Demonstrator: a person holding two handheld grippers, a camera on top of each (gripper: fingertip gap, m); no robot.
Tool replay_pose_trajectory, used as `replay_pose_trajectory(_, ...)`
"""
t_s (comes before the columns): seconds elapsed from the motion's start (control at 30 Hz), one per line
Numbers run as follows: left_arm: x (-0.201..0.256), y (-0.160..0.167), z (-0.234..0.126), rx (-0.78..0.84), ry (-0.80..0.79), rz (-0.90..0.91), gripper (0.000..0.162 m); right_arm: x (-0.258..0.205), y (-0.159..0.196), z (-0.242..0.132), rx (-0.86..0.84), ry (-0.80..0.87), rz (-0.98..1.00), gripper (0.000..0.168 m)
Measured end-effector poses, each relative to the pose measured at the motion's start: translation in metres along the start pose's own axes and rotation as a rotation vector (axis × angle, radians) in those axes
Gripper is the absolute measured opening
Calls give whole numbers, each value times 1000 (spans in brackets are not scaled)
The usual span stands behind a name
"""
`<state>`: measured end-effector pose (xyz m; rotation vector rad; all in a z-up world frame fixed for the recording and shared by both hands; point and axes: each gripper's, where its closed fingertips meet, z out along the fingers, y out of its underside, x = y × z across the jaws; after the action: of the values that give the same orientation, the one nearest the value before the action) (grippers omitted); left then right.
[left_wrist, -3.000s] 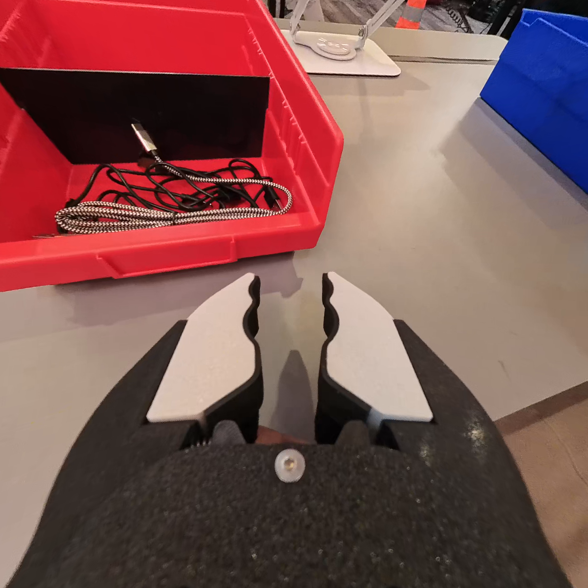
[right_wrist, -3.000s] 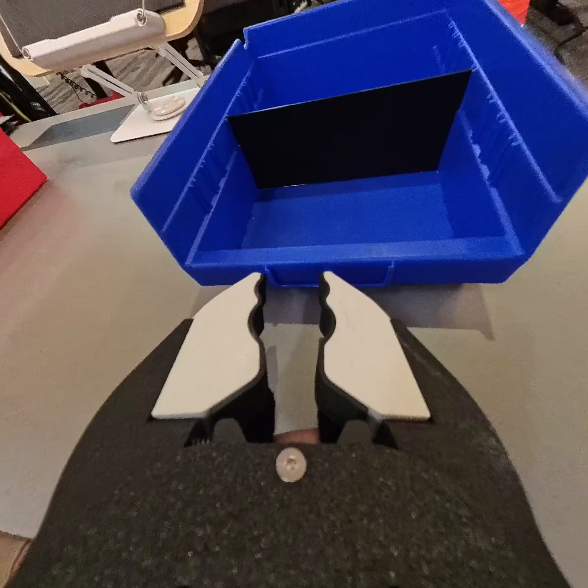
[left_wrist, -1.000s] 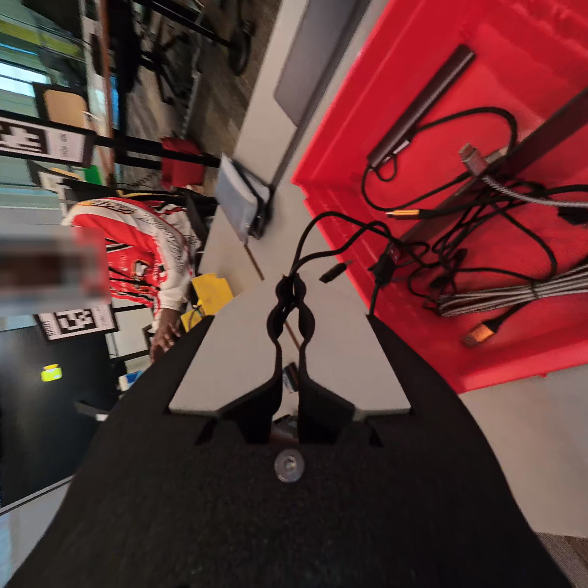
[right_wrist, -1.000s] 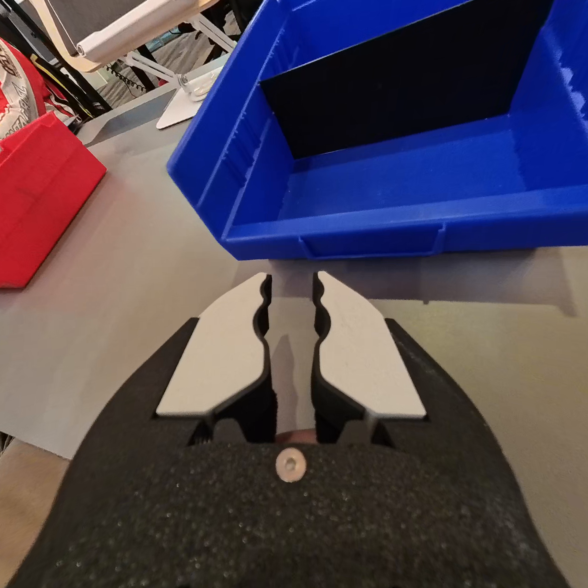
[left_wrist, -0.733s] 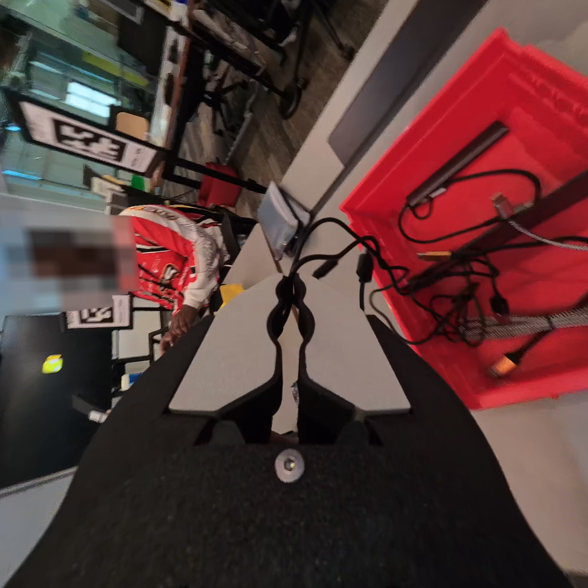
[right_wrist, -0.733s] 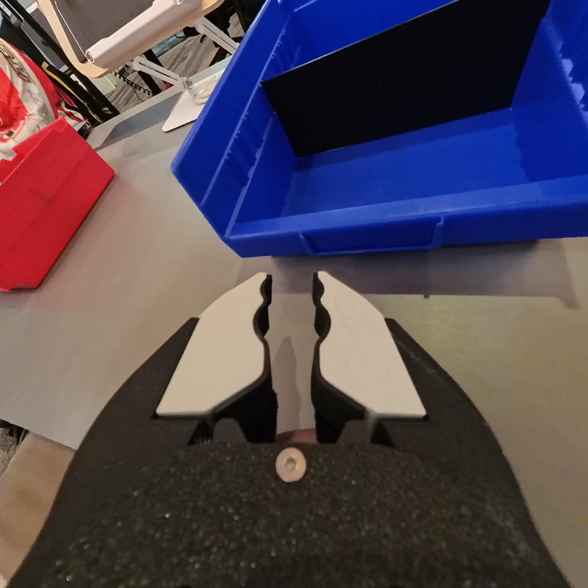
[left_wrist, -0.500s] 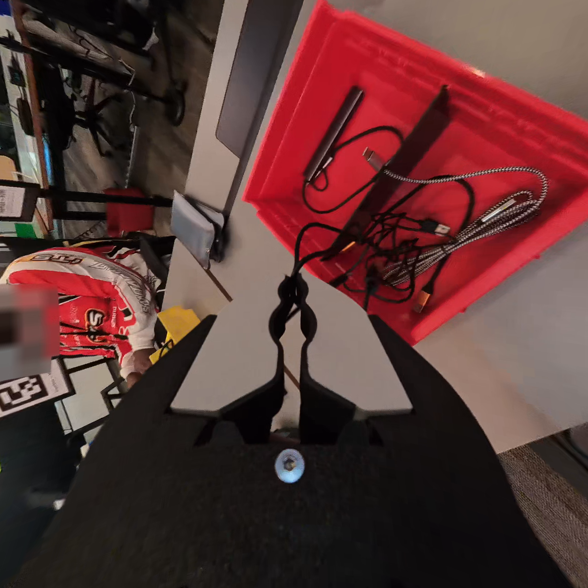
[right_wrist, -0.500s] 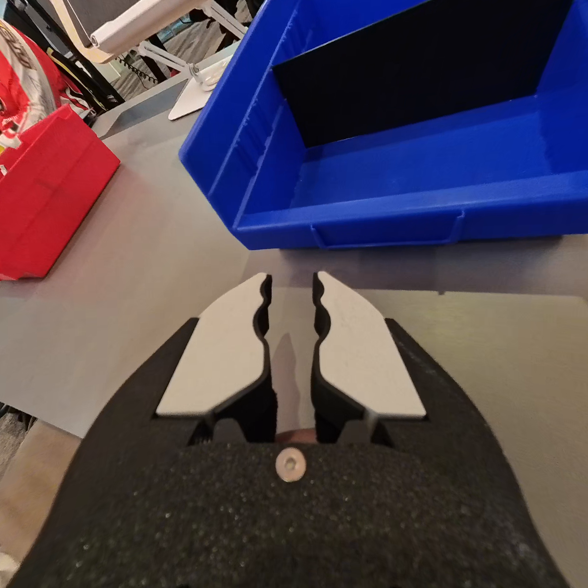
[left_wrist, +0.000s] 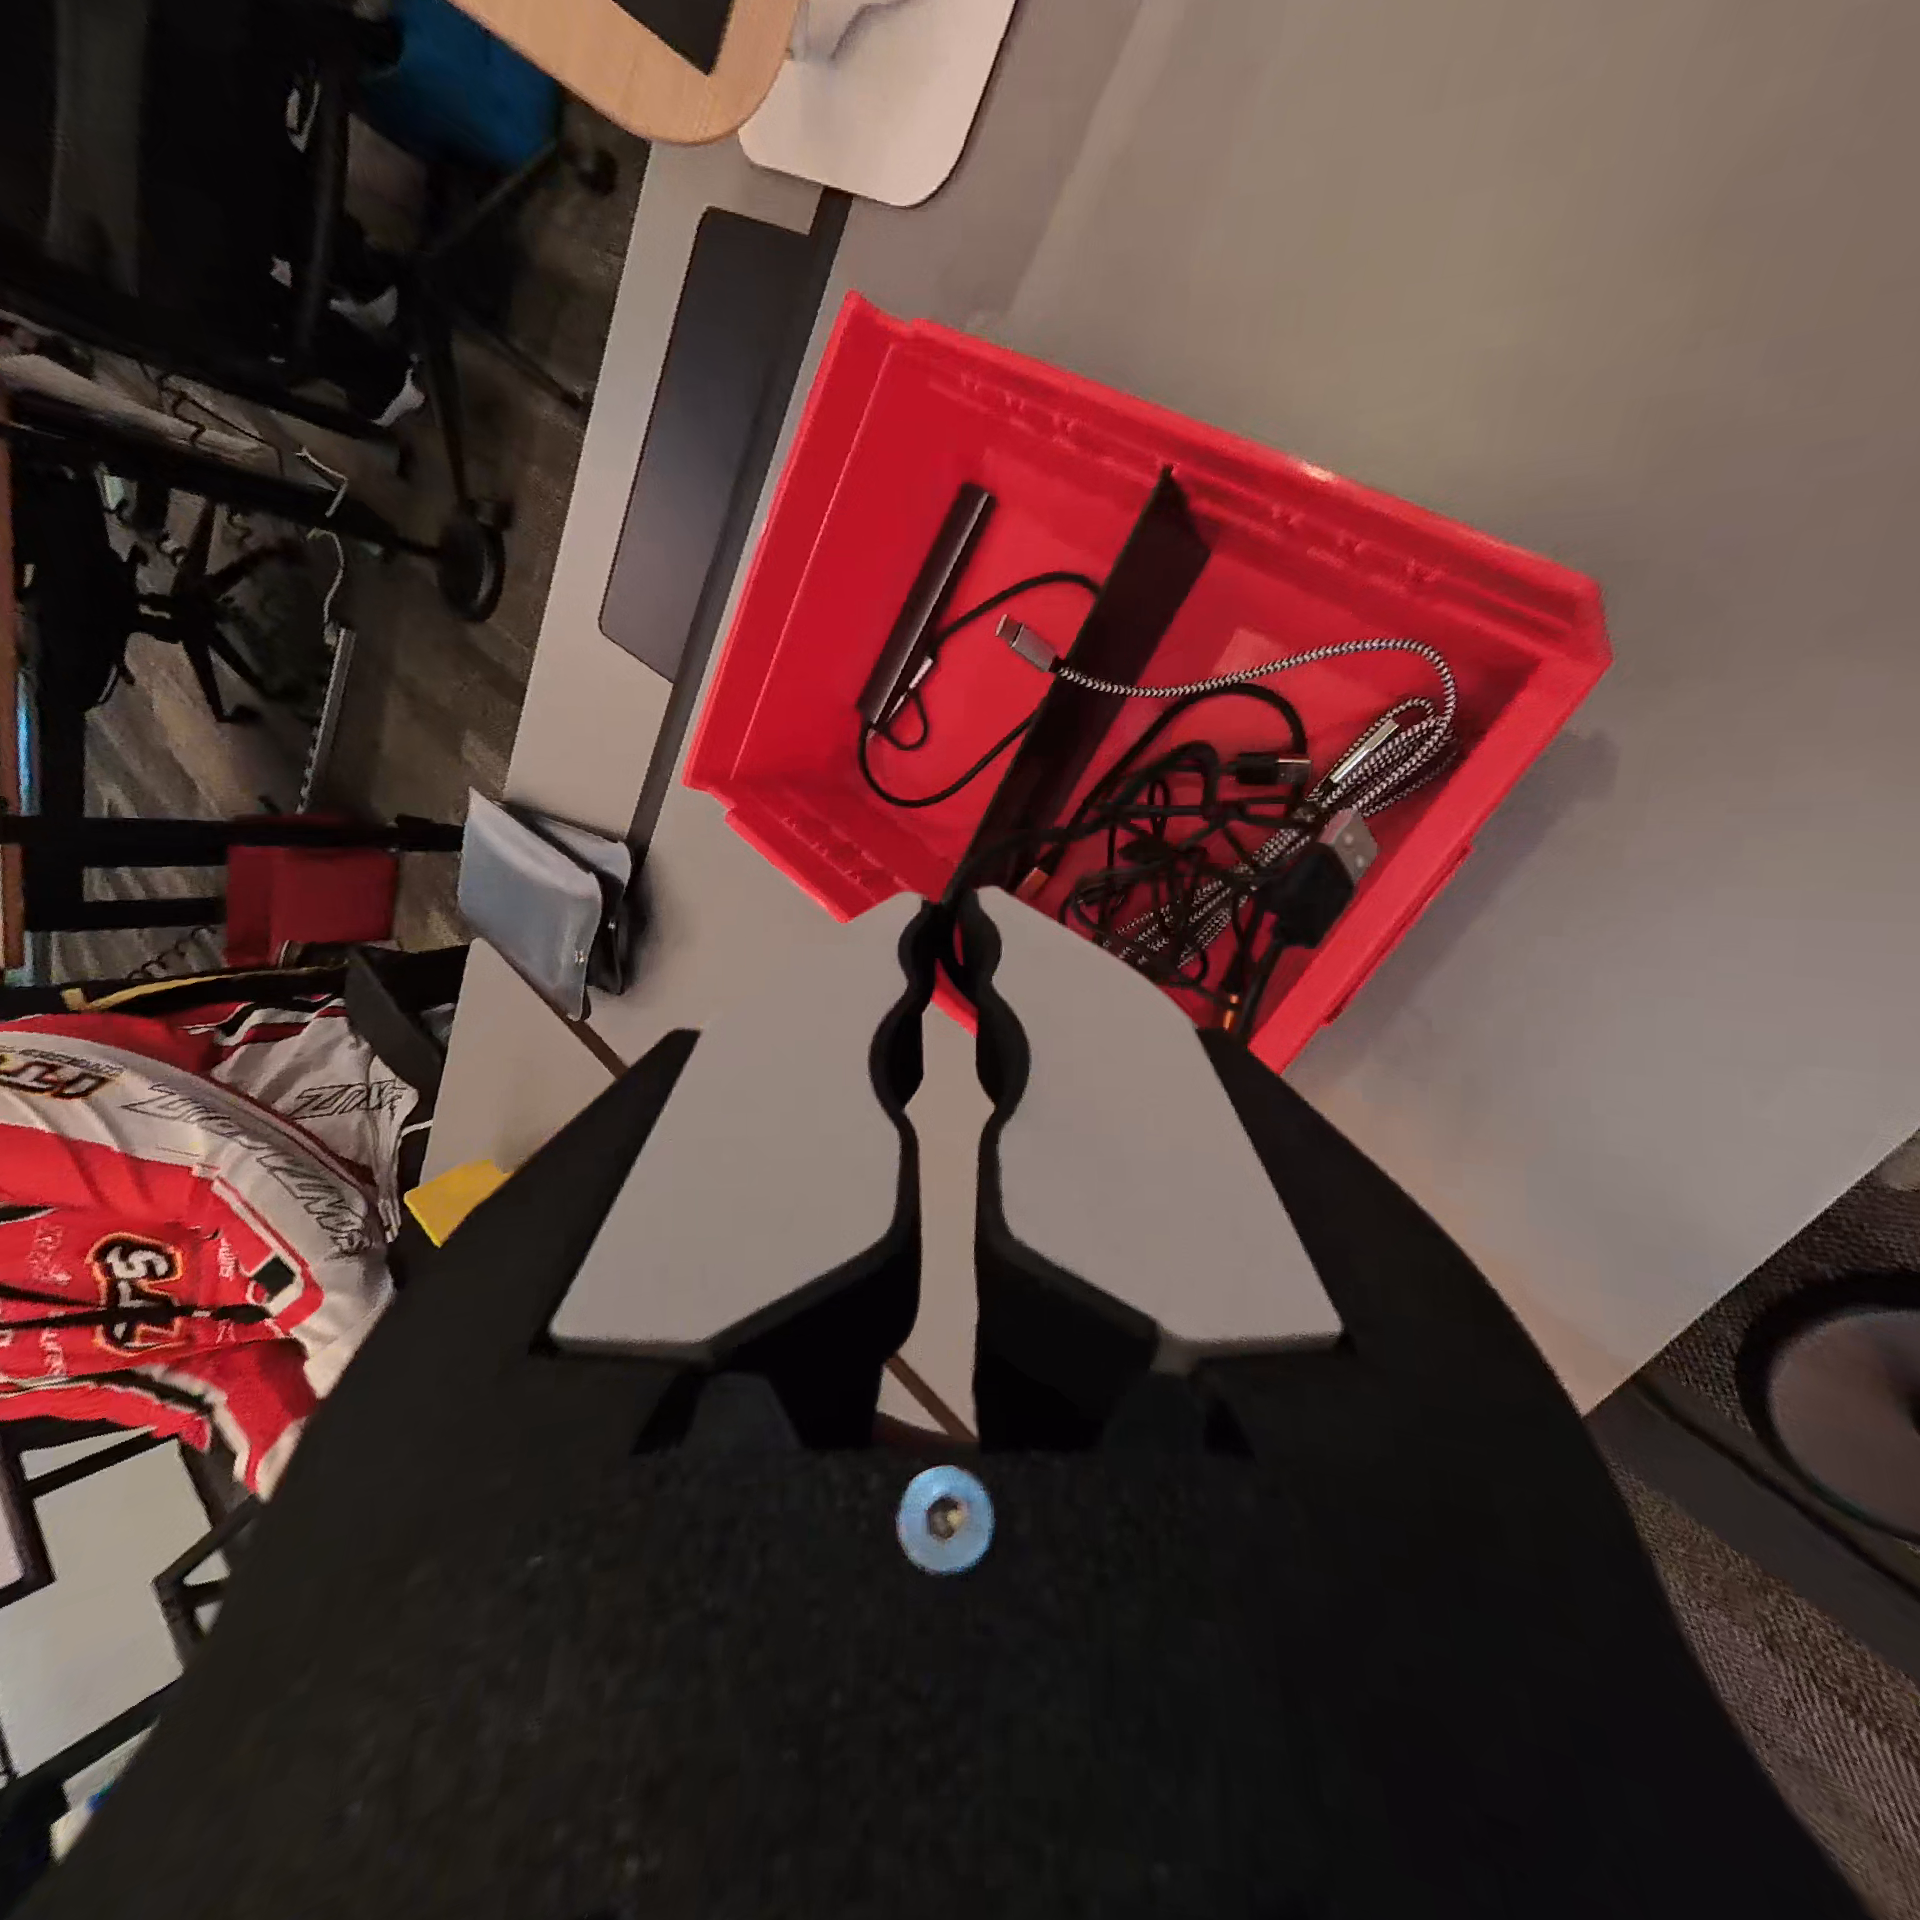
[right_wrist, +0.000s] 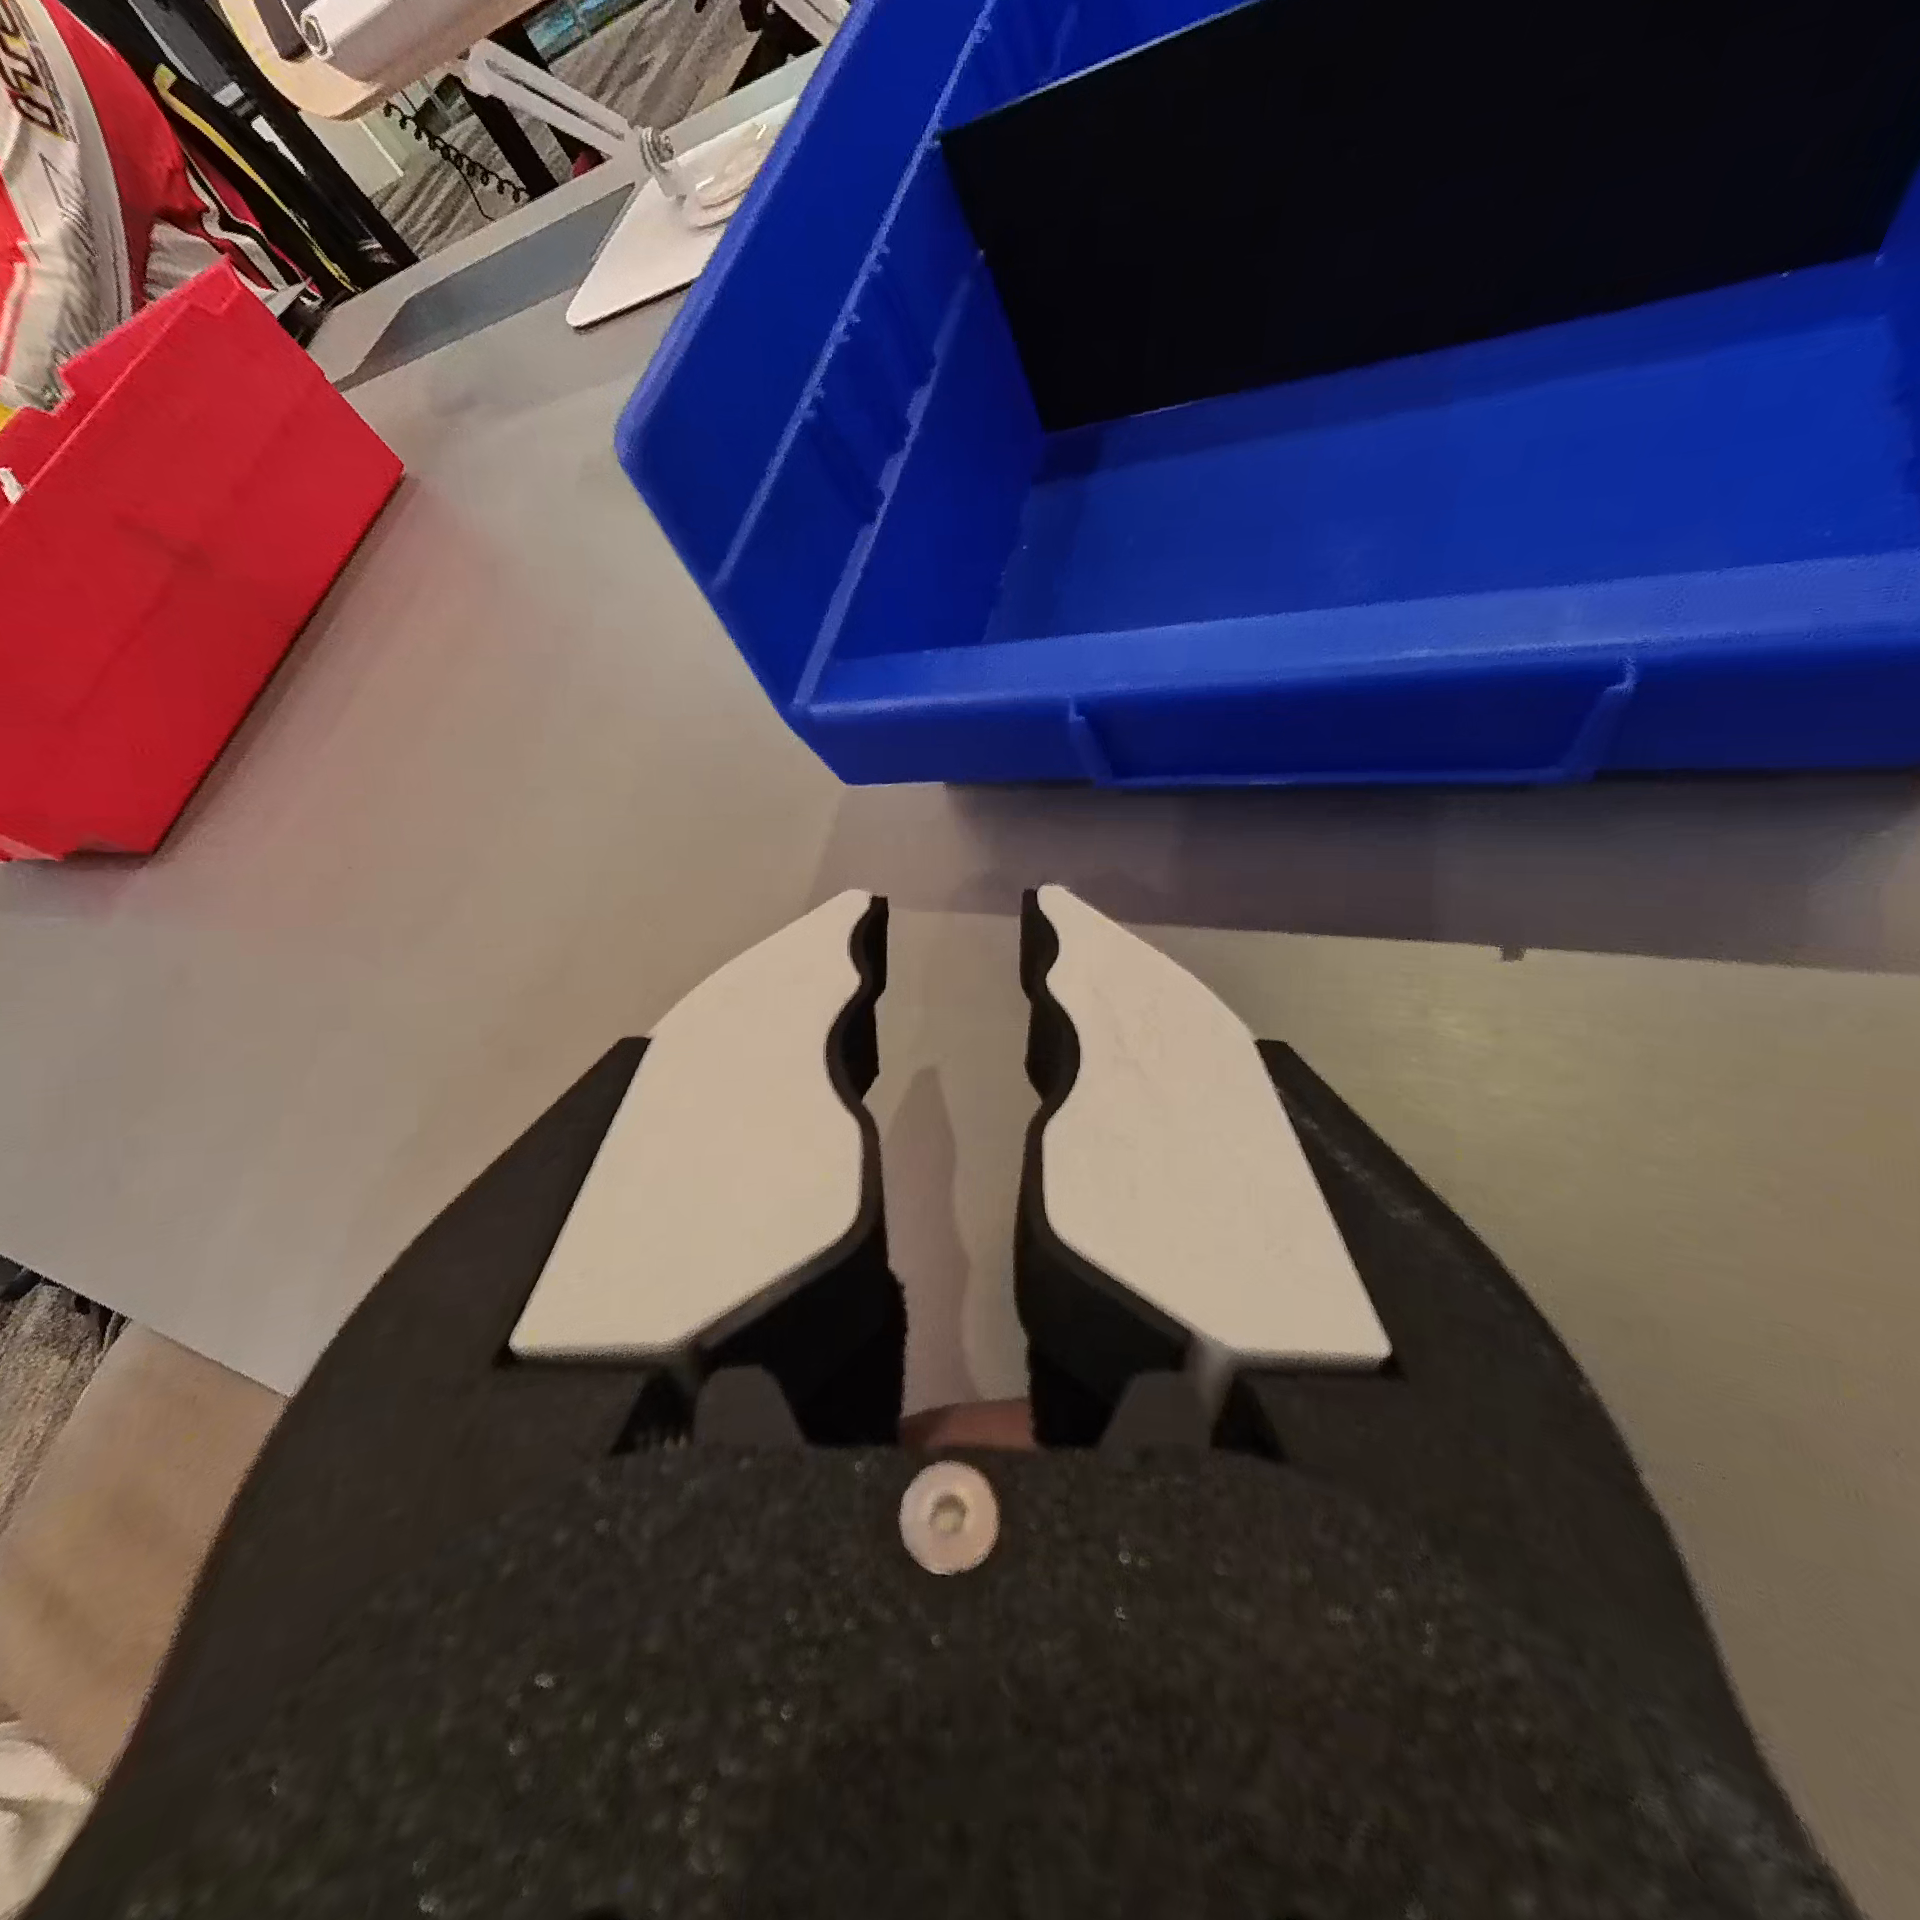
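My left gripper (left_wrist: 940, 916) is shut on a thin black cable (left_wrist: 960, 885) and holds it high above the red bin (left_wrist: 1538, 665). The cable runs from the fingertips down into the bin. A black divider (left_wrist: 1127, 613) splits the bin. On one side lies a dark slim hub (left_wrist: 928, 613) with its lead. On the other lie a black-and-white braided cable (left_wrist: 1382, 748) and a tangle of black cables (left_wrist: 1164, 842). My right gripper (right_wrist: 954, 906) is open and empty, low over the grey table in front of the blue bin (right_wrist: 1351, 717), which holds only a black divider (right_wrist: 1455, 208).
The red bin (right_wrist: 156, 623) also shows at the left of the right wrist view. A white lamp base (right_wrist: 655, 260) stands behind it. A dark mat (left_wrist: 707, 436) and a grey pouch (left_wrist: 540, 904) lie near the table's edge. A person in a red-and-white jacket (left_wrist: 156, 1247) is beside the table. The tips of one gripper are about 60 centimetres away from the tips of the other. My right tips are about 60 centimetres from the dark slim hub (left_wrist: 928, 613), my left tips only 30 centimetres.
My left gripper went from open at the red bin to shut on a black cable, then rose well above the bin with it. The right gripper drifted slightly and stayed open.
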<state>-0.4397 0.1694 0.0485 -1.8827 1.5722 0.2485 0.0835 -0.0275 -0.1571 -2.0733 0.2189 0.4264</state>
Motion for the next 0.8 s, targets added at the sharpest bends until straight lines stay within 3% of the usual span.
replay_pose_trajectory(0.2, -46, 1, -3, 23, -198, -110, 3, 0, 2, 0, -9, -1, -7, 24)
replay_pose_trajectory(0.4, -142, -21, -101, 386, -584, -442, 3, 2, 2, -1, -11, 3, 2, 24)
replay_pose_trajectory(0.6, -135, -53, -124, 621, -443, -484, 3, 0, 5, 1, -26, -1, -6, 24)
replay_pose_trajectory(0.8, -179, -67, -209, 779, -634, -557, 2, -1, 5, 2, -30, -2, -14, 24)
